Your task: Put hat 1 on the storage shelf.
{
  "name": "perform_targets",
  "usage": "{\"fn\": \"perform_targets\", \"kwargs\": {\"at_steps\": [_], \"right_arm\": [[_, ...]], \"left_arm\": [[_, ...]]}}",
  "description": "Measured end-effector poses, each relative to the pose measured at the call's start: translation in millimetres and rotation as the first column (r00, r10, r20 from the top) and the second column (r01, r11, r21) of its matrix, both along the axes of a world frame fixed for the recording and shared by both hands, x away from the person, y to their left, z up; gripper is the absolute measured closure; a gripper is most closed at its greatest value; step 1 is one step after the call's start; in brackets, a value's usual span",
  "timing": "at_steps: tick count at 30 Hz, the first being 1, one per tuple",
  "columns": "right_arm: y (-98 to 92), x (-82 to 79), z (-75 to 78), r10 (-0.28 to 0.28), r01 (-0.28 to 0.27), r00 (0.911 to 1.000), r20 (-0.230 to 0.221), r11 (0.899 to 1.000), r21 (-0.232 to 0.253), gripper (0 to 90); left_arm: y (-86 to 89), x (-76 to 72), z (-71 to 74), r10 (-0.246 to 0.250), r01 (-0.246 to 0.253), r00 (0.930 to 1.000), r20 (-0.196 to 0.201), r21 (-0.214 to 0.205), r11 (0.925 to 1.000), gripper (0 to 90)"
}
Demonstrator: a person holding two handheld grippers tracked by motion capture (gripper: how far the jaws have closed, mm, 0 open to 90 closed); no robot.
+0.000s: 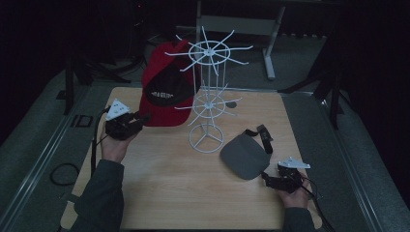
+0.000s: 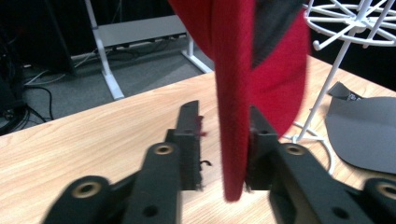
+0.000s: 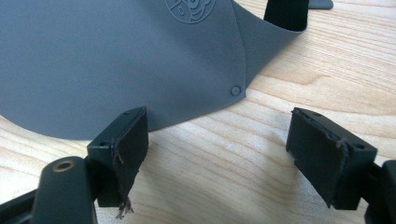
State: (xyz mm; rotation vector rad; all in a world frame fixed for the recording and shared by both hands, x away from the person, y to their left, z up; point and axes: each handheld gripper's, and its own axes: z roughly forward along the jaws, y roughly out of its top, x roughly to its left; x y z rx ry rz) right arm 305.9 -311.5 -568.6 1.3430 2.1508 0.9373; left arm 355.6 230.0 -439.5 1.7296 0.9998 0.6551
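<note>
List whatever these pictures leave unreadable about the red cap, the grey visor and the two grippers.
- Red cap, high view: lettering on its dark inner panel is too small and dim to read.
- Red cap, left gripper view: its top is cut off by the frame edge; whether the left gripper fingers touch the brim is blurred.
- Grey visor, right gripper view: embossed emblem cut off by the top edge.
</note>
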Motion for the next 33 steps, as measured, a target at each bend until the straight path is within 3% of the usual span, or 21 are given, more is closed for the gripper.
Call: {"fn": "perform_targets", "kwargs": {"at_steps": [5, 10, 16, 22, 28, 33], "right_arm": [[0.1, 0.0, 0.0, -0.001, 0.001, 1.0000, 0.000, 1.000, 0.001, 20.8], [0.2, -0.1, 0.0, -0.002, 0.002, 1.0000, -0.001, 1.000, 0.002, 20.8], [0.3, -0.1, 0.1, -0.003, 0.003, 1.0000, -0.002, 1.000, 0.003, 20.8], [0.2, -0.1, 0.0, -0.002, 0.002, 1.0000, -0.001, 1.000, 0.002, 20.8], [0.2, -0.2, 0.0, -0.001, 0.001, 1.0000, -0.002, 1.000, 0.001, 20.8], [0.2, -0.2, 0.1, -0.002, 0.002, 1.0000, -0.002, 1.000, 0.001, 20.8]], "left_arm": [[5.2, -4.0, -2.7, 0.008, -0.008, 0.9999, -0.010, -0.026, 0.9996, 60.8], [7.6, -5.7, -6.2, 0.027, -0.027, 0.9995, -0.019, -0.026, 0.9993, 56.3], [8.6, -9.4, -11.7, 0.048, -0.049, 0.9985, -0.028, -0.037, 0.9981, 54.1], [7.2, -12.3, -18.3, 0.068, -0.068, 0.9972, -0.032, -0.013, 0.9976, 53.8], [8.2, -16.0, -28.7, 0.085, -0.085, 0.9956, -0.040, 0.000, 0.9964, 53.5], [9.6, -21.5, -51.0, 0.104, -0.104, 0.9922, -0.069, 0.003, 0.9946, 52.9]]}}
